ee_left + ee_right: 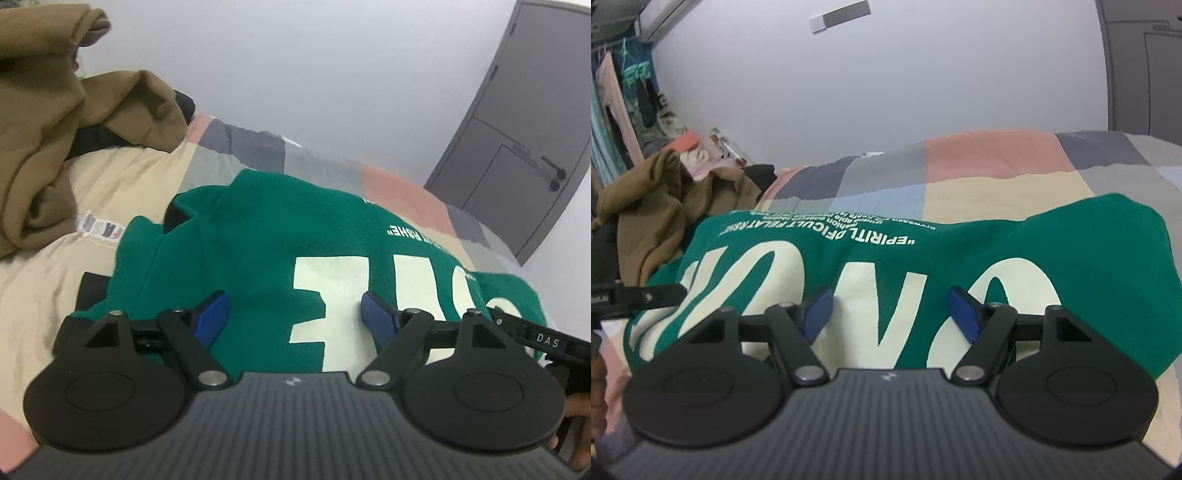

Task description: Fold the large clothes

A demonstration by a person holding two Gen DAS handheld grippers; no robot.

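A green cotton sweatshirt with large cream block letters (258, 251) lies spread flat on a patchwork bedspread of peach, grey, beige and pale-blue squares (997, 184). In the left wrist view it fills the middle of the picture, from nine o'clock across to three o'clock; in the right wrist view it runs from eight o'clock to three o'clock, with a line of small white print along its far edge.

The left gripper (295, 314), black with blue-padded fingers (212, 314), hangs just over the cream lettering, its jaws released and spread wide, with nothing pinched between them. The right gripper (890, 314) sits over the lettering likewise, jaws parted, blue pads (964, 314) clear of any fold. Whether the fingertips brush the cloth cannot be told.

At ten o'clock in the left view a crumpled brown fabric garment (40, 129) is heaped on the bed, well apart from the grippers. A dark grey panelled door (517, 129) stands at two o'clock. In the right view, hanging clothes (617, 103) show at ten o'clock, against a plain pale wall (886, 92).
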